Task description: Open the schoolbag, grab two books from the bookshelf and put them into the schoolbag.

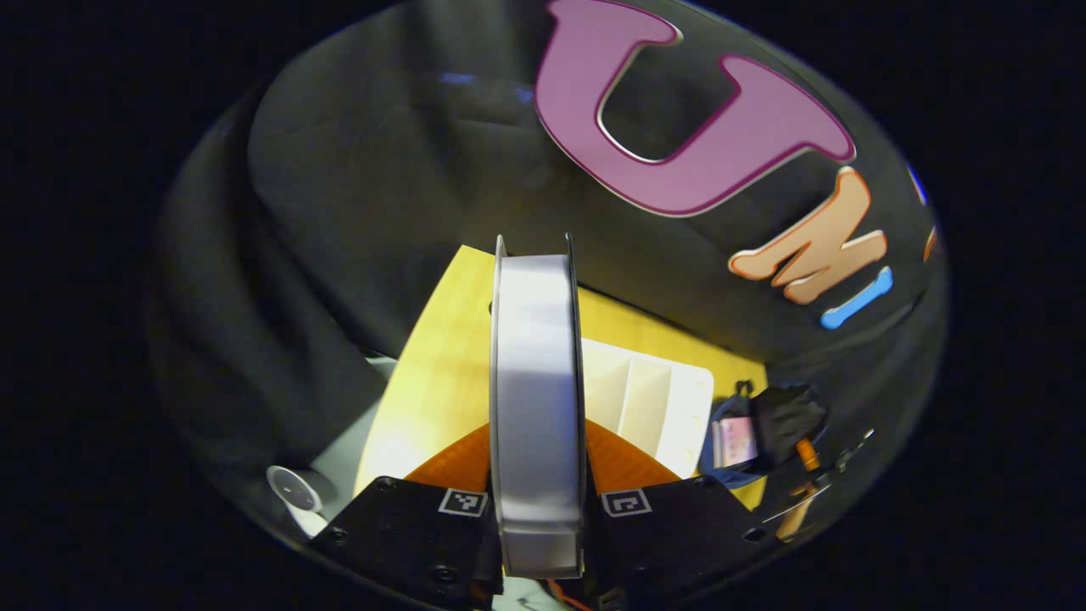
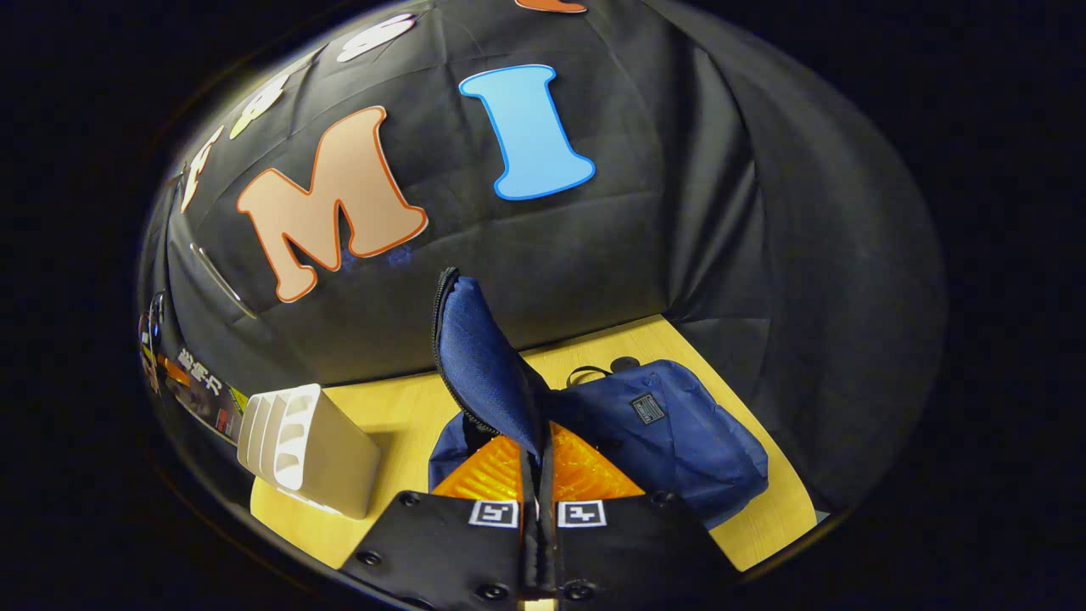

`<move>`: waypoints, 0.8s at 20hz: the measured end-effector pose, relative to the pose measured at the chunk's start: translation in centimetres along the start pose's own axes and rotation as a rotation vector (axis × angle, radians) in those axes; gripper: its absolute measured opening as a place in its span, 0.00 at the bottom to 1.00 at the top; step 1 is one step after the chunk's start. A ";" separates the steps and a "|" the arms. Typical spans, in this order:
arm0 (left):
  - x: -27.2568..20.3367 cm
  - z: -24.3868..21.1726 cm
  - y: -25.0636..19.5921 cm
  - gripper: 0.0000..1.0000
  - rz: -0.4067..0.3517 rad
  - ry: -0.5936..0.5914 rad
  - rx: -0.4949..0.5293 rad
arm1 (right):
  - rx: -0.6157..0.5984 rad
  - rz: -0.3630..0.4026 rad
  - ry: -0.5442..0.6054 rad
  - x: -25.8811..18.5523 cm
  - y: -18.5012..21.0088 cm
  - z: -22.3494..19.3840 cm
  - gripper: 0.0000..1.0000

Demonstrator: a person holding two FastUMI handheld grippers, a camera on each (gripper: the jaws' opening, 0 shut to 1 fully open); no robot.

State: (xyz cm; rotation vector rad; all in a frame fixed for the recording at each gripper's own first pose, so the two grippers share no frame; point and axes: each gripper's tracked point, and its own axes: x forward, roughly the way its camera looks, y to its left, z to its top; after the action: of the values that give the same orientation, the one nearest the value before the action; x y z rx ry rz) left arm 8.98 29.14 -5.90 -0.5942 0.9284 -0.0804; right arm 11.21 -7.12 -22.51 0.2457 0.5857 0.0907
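Observation:
My left gripper [image 1: 537, 428] is shut on a thick book [image 1: 536, 356], held upright with its pale page edges facing the camera, above the yellow table [image 1: 441, 365]. The white bookshelf [image 1: 653, 407] stands just behind and to the right of the book. My right gripper [image 2: 537, 450] is shut on the zip-edged flap [image 2: 479, 365] of the dark blue schoolbag [image 2: 670, 433] and holds it lifted. The bag lies on the table [image 2: 407, 407] with the white bookshelf [image 2: 305, 450] to its left. The bag's inside is hidden behind the flap.
In the left gripper view, the other gripper with the hand holding it [image 1: 776, 420] shows far right beside a strip of blue bag [image 1: 708, 441]. A small round white object [image 1: 293, 488] sits off the table's left edge. Black cloth walls close in behind.

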 end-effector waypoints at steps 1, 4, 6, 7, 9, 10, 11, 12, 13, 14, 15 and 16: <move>0.2 -0.1 -0.3 0.34 -0.057 -0.009 -0.064 | -0.004 -0.002 0.000 0.0 -0.1 0.0 0.04; 0.6 -0.1 -1.1 0.34 -0.176 -0.060 -0.182 | -0.009 -0.004 0.002 -0.1 -0.1 0.1 0.03; 1.6 -0.6 -2.1 0.34 -0.250 -0.073 -0.242 | -0.012 -0.005 0.002 -0.1 -0.1 0.0 0.03; 2.1 -0.8 -2.7 0.34 -0.277 -0.078 -0.259 | -0.015 -0.003 0.003 -0.1 -0.1 -0.1 0.03; 3.3 -1.5 -3.8 0.34 -0.315 -0.095 -0.279 | -0.015 -0.002 0.000 -0.2 0.0 0.0 0.04; 3.7 -2.6 -4.4 0.34 -0.335 -0.083 -0.286 | -0.012 0.000 0.000 -0.1 0.1 -0.1 0.04; 4.2 -3.5 -5.5 0.34 -0.349 -0.066 -0.291 | -0.012 0.000 0.001 -0.2 -0.1 -0.2 0.04; 4.9 -5.0 -6.6 0.34 -0.357 -0.052 -0.292 | -0.011 0.002 -0.001 -0.2 0.0 -0.1 0.03; 5.5 -5.7 -7.5 0.34 -0.369 -0.040 -0.292 | -0.011 0.001 -0.003 -0.2 -0.1 -0.2 0.03; 6.0 -6.3 -8.7 0.34 -0.385 -0.034 -0.293 | -0.013 0.000 -0.006 -0.2 -0.2 -0.1 0.00; 6.5 -6.8 -9.9 0.34 -0.407 -0.023 -0.294 | -0.010 0.002 -0.007 -0.3 -0.2 -0.1 0.04; 6.9 -7.5 -11.3 0.34 -0.420 -0.011 -0.294 | -0.009 0.003 -0.007 -0.3 -0.1 0.0 0.04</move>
State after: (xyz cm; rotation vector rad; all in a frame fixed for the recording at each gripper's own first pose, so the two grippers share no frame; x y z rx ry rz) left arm 9.48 14.17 -8.53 -1.0569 0.7986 -0.3201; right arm 10.91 -7.28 -22.40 0.2385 0.5779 0.0954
